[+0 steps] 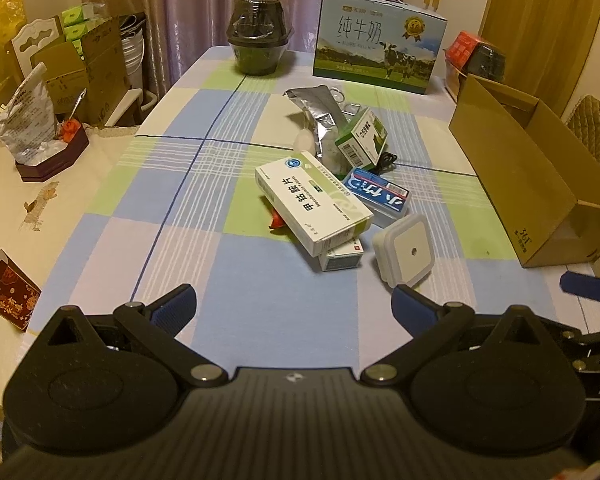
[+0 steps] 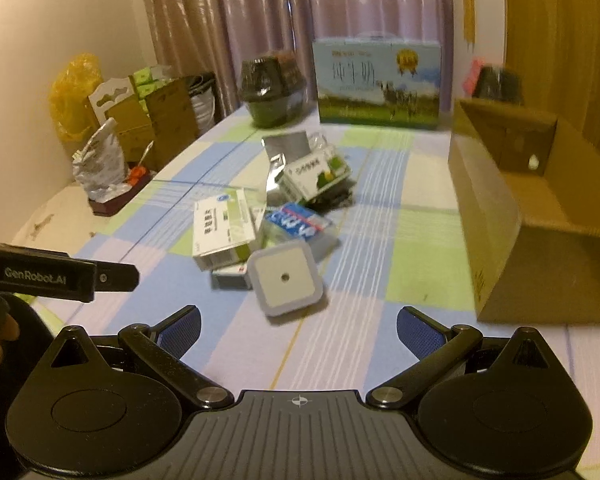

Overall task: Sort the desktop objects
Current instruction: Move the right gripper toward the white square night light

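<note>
A pile of small objects lies mid-table: a long white medicine box (image 1: 312, 200) (image 2: 224, 228), a blue toothpaste box (image 1: 378, 192) (image 2: 296, 222), a green-and-white box (image 1: 362, 140) (image 2: 316, 172), a silver foil pouch (image 1: 320, 112) (image 2: 286, 152) and a square white night light (image 1: 406, 250) (image 2: 286, 282) nearest me. My left gripper (image 1: 294, 306) is open, low over the cloth, short of the pile. My right gripper (image 2: 300, 330) is open too, just short of the night light. An open cardboard box (image 1: 540, 184) (image 2: 532, 216) stands at the right.
A milk carton case (image 1: 380, 44) (image 2: 376, 80) and a black lidded bowl (image 1: 258, 40) (image 2: 272, 88) stand at the far end. A side table at the left carries a crumpled bag (image 1: 28, 120) (image 2: 98, 164). The left gripper's body (image 2: 56, 274) crosses the right wrist view.
</note>
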